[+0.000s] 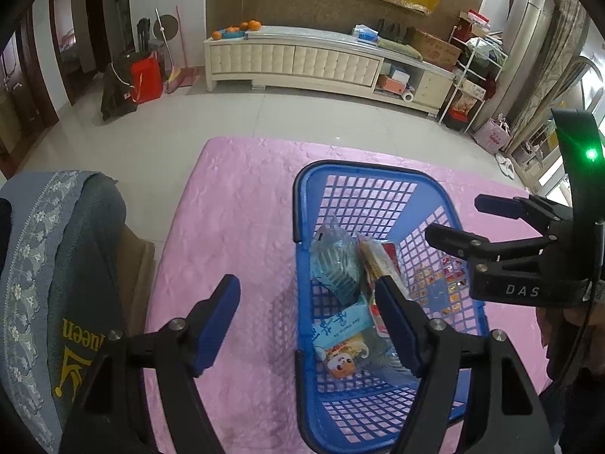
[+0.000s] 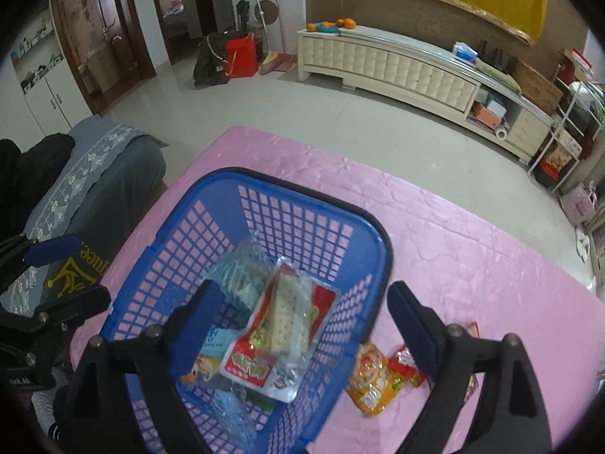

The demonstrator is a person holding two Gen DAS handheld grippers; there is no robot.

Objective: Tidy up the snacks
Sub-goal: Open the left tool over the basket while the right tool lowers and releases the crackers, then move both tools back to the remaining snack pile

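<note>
Blue basket (image 2: 302, 223): near end cut off by frame bottom, right wrist view. Lower snack packets (image 2: 211, 342) half buried under red cracker pack (image 2: 280, 336); print unreadable. Orange packet (image 2: 372, 378) partly behind right gripper (image 2: 302, 310) finger.

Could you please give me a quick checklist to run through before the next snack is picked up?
1. Right claw open and holding nothing: ok.
2. Left claw open and holding nothing: ok.
3. Blue basket upright on the pink cloth, opening unobstructed: ok.
4. Snacks left outside: the orange packet and red packet lie on the cloth beside the basket's right wall: not ok, still to move.
5. Room in the basket: the cracker pack and other packs cover the floor, walls still high above them: ok.
6. More snacks behind the right claw's finger: cannot tell.
</note>
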